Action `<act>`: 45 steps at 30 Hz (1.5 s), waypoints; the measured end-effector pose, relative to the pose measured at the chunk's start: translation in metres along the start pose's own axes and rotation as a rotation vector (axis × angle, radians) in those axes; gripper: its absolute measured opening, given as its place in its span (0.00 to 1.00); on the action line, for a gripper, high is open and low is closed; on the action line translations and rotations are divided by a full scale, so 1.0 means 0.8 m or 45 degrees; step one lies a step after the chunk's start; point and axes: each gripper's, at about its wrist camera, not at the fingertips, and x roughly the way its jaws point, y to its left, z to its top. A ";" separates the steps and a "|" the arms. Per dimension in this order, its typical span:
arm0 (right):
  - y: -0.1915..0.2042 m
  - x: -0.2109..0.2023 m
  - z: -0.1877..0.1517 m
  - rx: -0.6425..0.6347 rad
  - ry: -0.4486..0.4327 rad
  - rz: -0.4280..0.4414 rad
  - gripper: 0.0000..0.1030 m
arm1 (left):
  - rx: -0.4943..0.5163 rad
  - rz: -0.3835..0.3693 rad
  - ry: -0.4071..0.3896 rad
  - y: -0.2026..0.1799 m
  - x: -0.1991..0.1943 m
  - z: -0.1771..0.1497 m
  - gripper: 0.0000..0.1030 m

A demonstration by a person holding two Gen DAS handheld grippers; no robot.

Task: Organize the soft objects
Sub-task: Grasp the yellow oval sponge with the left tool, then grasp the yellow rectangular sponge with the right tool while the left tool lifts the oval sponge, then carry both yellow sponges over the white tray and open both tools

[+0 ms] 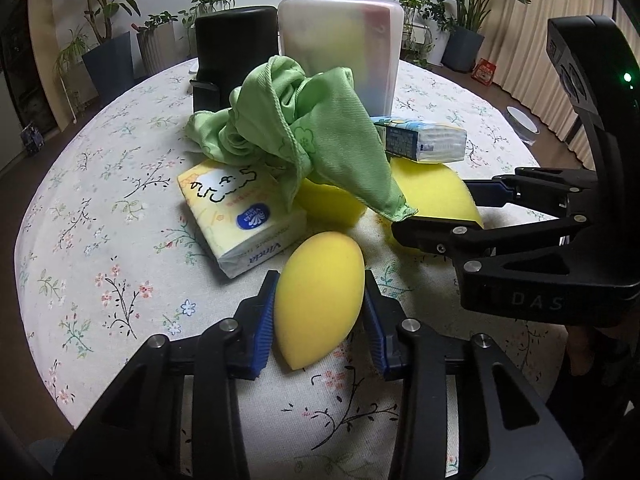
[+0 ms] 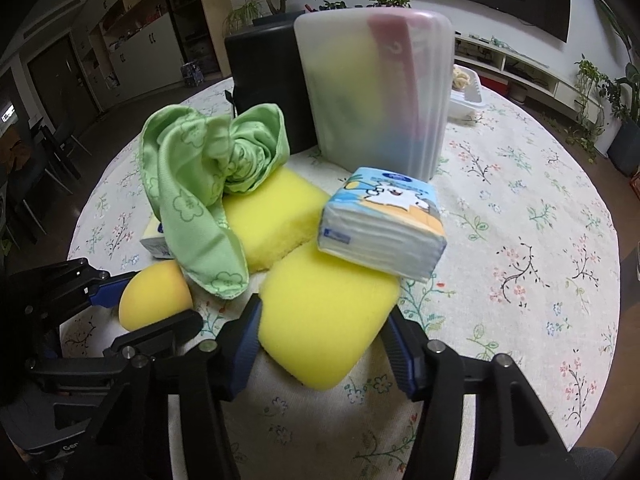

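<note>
A yellow egg-shaped sponge (image 1: pixel 320 300) lies on the flowered tablecloth (image 1: pixel 100 240), and my left gripper (image 1: pixel 320 320) is shut on it, both blue pads against its sides. My right gripper (image 2: pixel 324 344) is shut on a flat yellow sponge (image 2: pixel 324 320), which carries a blue tissue packet (image 2: pixel 384 232) on its far end. A second yellow sponge (image 2: pixel 272 216) lies behind it under a crumpled green cloth (image 2: pixel 192 184). A yellow tissue packet (image 1: pixel 236 212) rests left of the pile. From the left wrist view the right gripper (image 1: pixel 436 208) comes in from the right.
A translucent lidded container (image 2: pixel 376 92) and a black box (image 2: pixel 264 80) stand upright behind the pile. A small white tray (image 2: pixel 468 100) sits further back right. The round table's edge (image 1: pixel 48 184) curves close on the left. Potted plants stand on the floor beyond.
</note>
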 end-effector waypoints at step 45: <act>-0.189 -0.177 0.161 -0.093 -0.176 -0.200 0.53 | 0.079 0.161 -0.189 0.170 -0.110 0.238 0.34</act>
